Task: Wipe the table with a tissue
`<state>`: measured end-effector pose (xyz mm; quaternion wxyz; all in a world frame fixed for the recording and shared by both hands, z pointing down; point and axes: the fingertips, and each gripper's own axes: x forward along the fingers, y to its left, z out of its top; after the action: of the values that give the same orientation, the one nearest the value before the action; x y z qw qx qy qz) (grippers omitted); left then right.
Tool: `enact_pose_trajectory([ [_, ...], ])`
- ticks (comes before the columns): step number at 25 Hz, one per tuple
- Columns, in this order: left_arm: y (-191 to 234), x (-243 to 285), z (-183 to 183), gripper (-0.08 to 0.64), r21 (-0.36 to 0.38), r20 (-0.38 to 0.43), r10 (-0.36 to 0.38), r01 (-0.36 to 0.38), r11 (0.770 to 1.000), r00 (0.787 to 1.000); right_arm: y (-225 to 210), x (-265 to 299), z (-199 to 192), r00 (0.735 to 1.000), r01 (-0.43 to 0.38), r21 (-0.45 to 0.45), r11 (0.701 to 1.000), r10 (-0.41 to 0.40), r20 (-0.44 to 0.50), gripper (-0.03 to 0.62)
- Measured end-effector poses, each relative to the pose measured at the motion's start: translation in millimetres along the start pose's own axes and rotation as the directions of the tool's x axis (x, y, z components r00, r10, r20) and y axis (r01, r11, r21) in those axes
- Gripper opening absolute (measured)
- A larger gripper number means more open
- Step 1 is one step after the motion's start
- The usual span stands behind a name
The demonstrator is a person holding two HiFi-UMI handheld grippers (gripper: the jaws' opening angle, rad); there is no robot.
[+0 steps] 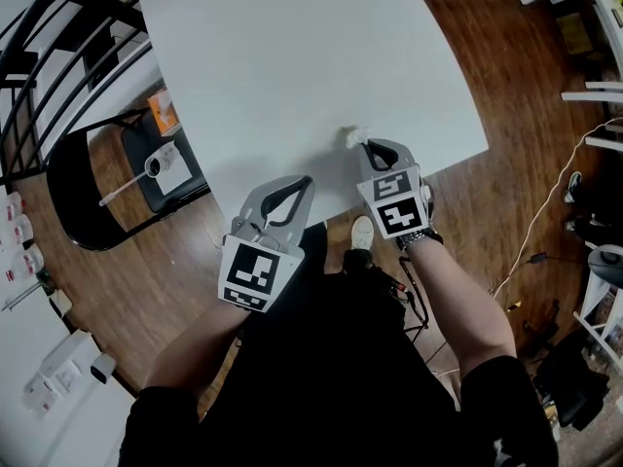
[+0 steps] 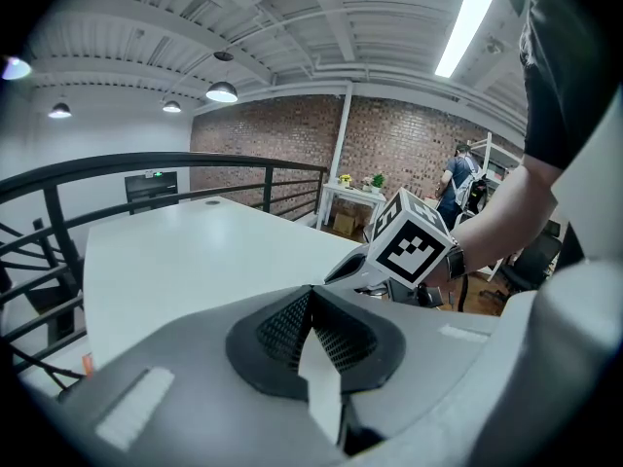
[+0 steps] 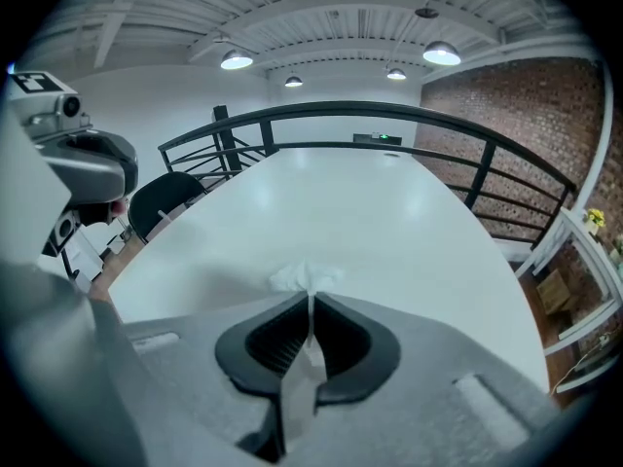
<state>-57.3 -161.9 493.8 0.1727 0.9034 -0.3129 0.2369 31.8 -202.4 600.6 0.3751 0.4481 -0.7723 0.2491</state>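
My right gripper (image 1: 367, 147) is clenched on the tissue (image 1: 354, 136). In the right gripper view a small white tuft pokes out past the tip of the closed jaws. The tissue is down at the near edge of the tabletop (image 1: 292, 66), close to me. It looks like it is touching the white top, but I can't be sure it is pressed flat.

My left gripper (image 1: 304, 185) is clenched too. No tissue pokes out of its tip. It is at the near edge as well, to the left of the right gripper and apart from it.

I think the wiping is at an early part, or at the near end of a stroke. Nearly all of the tabletop lies beyond the tissue, so there is a lot left to reach. The top is plain white all over. I see no crumbs, spills or wet streaks, so I can't tell which bits are wiped.

The far side of the tabletop is cut off at the top of the head view. The tissue is white on white and very small there, so its shape is hard to see. In the left gripper view a pale strip sits low between the jaws, and I can't tell what it is.
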Motion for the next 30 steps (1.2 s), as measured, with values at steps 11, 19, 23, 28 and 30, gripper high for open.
enact_pose_trajectory([
  [11, 13.7, 3.3, -1.8, 0.017, -0.007, -0.006, 0.005, -0.005, 1.000, 1.000, -0.4, 18.1, -2.3, 0.998, 0.013, -0.029, 0.999, -0.015, -0.064, 0.006],
  [19, 16.2, 2.3, -4.4, 0.017, -0.011, -0.008, 0.000, -0.001, 1.000, 1.000, 2.0, 24.1, 3.5, 0.998, 0.019, -0.044, 0.999, -0.021, -0.066, 0.006],
  [23, 19.4, -1.2, -6.2, 0.017, -0.012, -0.008, 0.009, -0.009, 1.000, 1.000, 3.7, 26.8, 5.6, 0.998, 0.022, -0.053, 0.998, -0.025, -0.065, 0.006],
  [28, 24.0, -4.6, -4.9, 0.017, -0.014, -0.003, 0.018, -0.018, 1.000, 1.000, 4.6, 31.1, 12.8, 0.998, 0.025, -0.064, 0.998, -0.029, -0.060, 0.006],
  [30, 25.0, -7.1, -5.9, 0.017, -0.017, -0.002, 0.022, -0.022, 1.000, 1.000, 6.7, 33.3, 15.7, 0.998, 0.025, -0.071, 0.997, -0.029, -0.059, 0.006],
])
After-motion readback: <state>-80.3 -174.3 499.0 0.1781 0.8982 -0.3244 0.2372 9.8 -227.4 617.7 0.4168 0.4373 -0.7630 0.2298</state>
